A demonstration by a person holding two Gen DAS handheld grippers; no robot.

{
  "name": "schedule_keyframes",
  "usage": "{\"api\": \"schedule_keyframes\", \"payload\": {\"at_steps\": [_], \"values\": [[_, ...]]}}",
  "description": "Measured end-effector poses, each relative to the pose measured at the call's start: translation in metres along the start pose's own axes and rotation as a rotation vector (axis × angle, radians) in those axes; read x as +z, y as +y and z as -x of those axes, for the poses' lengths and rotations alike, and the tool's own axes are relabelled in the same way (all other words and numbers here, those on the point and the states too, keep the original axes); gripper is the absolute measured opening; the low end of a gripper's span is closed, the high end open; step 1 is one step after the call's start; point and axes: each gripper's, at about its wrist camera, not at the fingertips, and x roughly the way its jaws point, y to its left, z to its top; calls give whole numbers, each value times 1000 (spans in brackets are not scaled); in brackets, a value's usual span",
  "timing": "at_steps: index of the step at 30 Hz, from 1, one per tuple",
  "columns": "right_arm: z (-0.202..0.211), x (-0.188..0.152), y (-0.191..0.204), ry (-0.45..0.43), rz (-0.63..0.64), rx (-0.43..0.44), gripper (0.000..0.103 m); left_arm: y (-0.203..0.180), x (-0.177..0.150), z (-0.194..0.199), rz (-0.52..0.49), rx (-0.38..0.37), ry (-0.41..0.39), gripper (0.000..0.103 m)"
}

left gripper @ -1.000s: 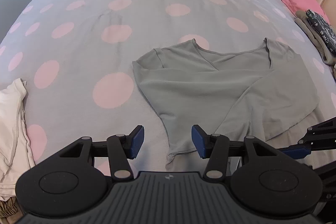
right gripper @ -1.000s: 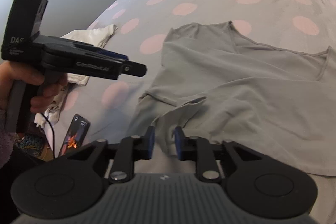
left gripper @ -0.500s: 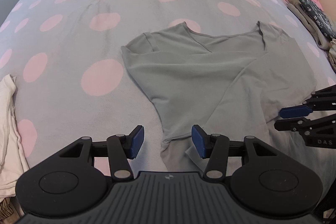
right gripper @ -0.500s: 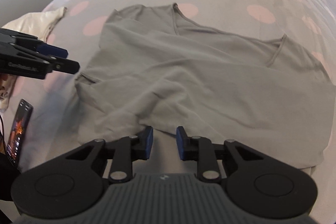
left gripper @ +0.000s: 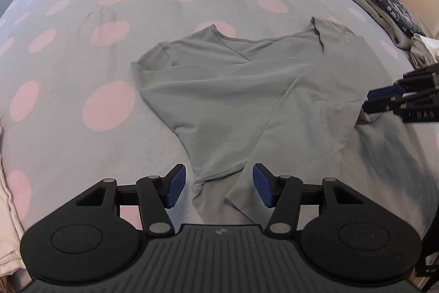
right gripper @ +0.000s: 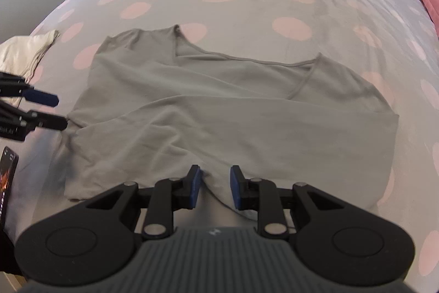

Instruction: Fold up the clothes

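Left gripper (left gripper: 216,186) opening astride grey shirt's (left gripper: 233,89) hem.

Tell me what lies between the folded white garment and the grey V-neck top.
Only bare polka-dot bedspread separates the folded white garment from the grey V-neck top; the right wrist view shows this.

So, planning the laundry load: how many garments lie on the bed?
4 visible: grey V-neck top centre, cream garment left edge, taupe and dark floral pieces by pillow; more may hide.
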Motion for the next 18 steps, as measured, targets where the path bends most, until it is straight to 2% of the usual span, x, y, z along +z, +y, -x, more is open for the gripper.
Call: {"api": "schedule_keyframes", "payload": {"at_steps": [6, 9, 12, 13, 15, 18], "values": [[0, -3, -14, 9, -22, -21, 27, -12, -2, -12, -38, -40, 70, 50], [0, -5, -18, 11, -25, -24, 27, -17, -5, -23, -42, -38, 108, 37], [1, -5, -22, 5, -33, -30, 28, -17, -8, -28, -30, -44, 110, 21], [2, -4, -24, 1, -36, -34, 29, -17, -8, -27, -31, -51, 108, 12], [5, -4, -27, -9, -41, -43, 34, -17, -6, -22, -32, -66, 97, 8], [9, -2, -34, -26, -46, -67, 34, -17, 1, -8, -28, -68, 54, 5]]}}
